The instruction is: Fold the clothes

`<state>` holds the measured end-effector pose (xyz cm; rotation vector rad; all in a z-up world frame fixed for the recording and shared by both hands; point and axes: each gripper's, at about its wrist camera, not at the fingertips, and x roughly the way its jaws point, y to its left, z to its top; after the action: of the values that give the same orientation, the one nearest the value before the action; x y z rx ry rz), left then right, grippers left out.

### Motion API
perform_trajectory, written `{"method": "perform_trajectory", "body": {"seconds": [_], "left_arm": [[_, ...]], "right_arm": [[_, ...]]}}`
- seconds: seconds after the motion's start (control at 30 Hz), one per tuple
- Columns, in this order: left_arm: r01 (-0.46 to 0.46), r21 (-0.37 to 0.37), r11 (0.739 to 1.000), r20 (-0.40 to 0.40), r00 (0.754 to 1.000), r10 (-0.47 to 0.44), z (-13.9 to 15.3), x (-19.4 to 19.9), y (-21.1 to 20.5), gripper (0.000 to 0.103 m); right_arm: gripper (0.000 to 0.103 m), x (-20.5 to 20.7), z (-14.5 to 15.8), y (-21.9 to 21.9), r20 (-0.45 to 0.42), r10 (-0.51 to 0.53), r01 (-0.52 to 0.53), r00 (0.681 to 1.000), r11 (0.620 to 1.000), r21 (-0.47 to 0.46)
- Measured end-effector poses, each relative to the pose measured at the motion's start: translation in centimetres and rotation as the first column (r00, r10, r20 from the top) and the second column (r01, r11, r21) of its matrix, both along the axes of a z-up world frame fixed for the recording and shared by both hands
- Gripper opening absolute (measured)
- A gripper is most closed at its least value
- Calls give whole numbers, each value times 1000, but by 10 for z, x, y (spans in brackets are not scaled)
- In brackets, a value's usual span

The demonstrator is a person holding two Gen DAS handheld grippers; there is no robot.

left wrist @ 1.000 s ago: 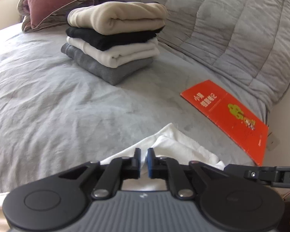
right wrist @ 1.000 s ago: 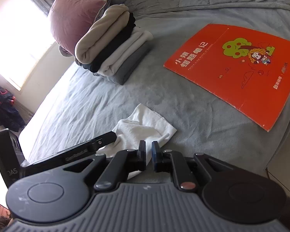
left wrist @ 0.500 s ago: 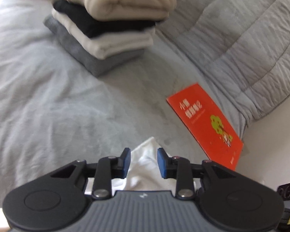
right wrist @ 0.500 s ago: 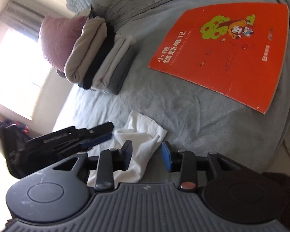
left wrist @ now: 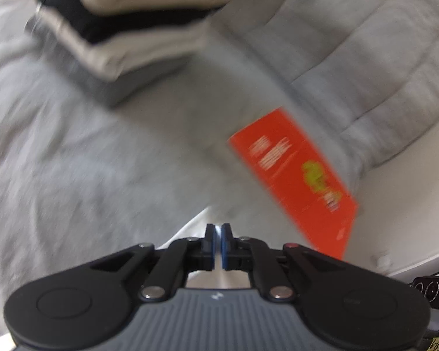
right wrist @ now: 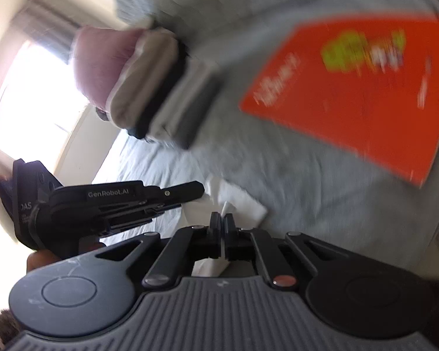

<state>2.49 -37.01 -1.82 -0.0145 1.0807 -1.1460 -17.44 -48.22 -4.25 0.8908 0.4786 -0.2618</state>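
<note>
My left claw (left wrist: 218, 235) sits at the bottom centre of its own view, its two blue pads drawn together with only a bright sliver between them, pinching the edge of the white cloth (left wrist: 187, 228) that peeks out just beyond and under the fingers. In the right view my right claw (right wrist: 221, 228) is likewise closed, and a thin fold of the same white cloth (right wrist: 243, 204) stands up between its pads, with more of it lying flat on the bed toward the centre of the frame and a bit showing beneath the claw body. My left claw appears there too, as a dark arm reaching in from the left edge with its tip at the cloth's near corner. The bed (left wrist: 73, 161) is covered in grey fabric, and a quilted grey blanket (left wrist: 351, 58) fills the upper right of the left view. A stack of folded clothes (left wrist: 125, 29), beige on top, then black, cream and grey, lies in the upper left of the left view, well apart from the cloth. An orange booklet (left wrist: 301, 187) lies flat on the bed at centre right, near the cloth but not touching it. In the right view a pink pillow (right wrist: 99, 64) sits behind the stack at upper left, beside a bright window (right wrist: 29, 93). Both views are blurred.
</note>
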Motion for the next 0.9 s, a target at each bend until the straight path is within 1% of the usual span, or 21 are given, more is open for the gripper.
{"method": "perform_trajectory", "body": {"seconds": [0.07, 0.2, 0.33, 0.4, 0.47, 0.53, 0.6, 0.67, 0.7, 0.73, 0.77, 0.8, 0.9], "left_arm": [[-20, -53, 998, 20, 1000, 21, 0, -1, 7, 3], [-42, -137, 990, 22, 999, 45, -7, 2, 16, 3], [-45, -158, 986, 40, 998, 52, -16, 0, 7, 3], [-50, -174, 983, 25, 998, 56, -19, 0, 5, 4], [-62, -170, 983, 8, 998, 64, -23, 1, 1, 4], [-75, -160, 984, -9, 997, 75, -27, 1, -4, 4], [-84, -143, 986, 6, 996, 85, -25, -1, -6, 4], [-93, -133, 987, 27, 995, 98, -22, -2, -4, 5], [-99, -128, 987, 39, 994, 104, -19, -3, 0, 7], [-104, -122, 987, 52, 992, 111, -16, -3, 4, 9], [-109, -117, 987, 65, 991, 117, -14, -4, 7, 11], [-115, -112, 987, 78, 989, 124, -11, -4, 11, 17], [-148, -102, 984, 118, 980, 160, -4, -10, 34, 25]], "right_arm": [[3, -2, 5, 5, -1, -14, 14, 1000, 998, -65], [2, 2, 2, 5, -58, -40, 34, 998, 994, -102], [2, 7, 6, 12, -97, -59, 41, 994, 982, -184], [2, 8, 6, 15, -110, -68, 42, 992, 974, -222], [2, 9, 4, 16, -126, -71, 39, 990, 969, -242], [2, 12, 1, 15, -152, -70, 32, 986, 970, -241], [3, 14, -1, 13, -175, -75, 35, 982, 974, -223], [4, 13, -1, 11, -179, -86, 47, 980, 976, -212], [7, 11, 0, 10, -178, -96, 57, 979, 976, -212], [14, 10, 0, 9, -177, -105, 67, 979, 975, -211], [14, 9, 0, 9, -176, -112, 74, 978, 975, -209], [14, 9, 0, 9, -174, -115, 78, 978, 975, -206], [14, 8, 1, 11, -166, -112, 77, 980, 976, -205]]}}
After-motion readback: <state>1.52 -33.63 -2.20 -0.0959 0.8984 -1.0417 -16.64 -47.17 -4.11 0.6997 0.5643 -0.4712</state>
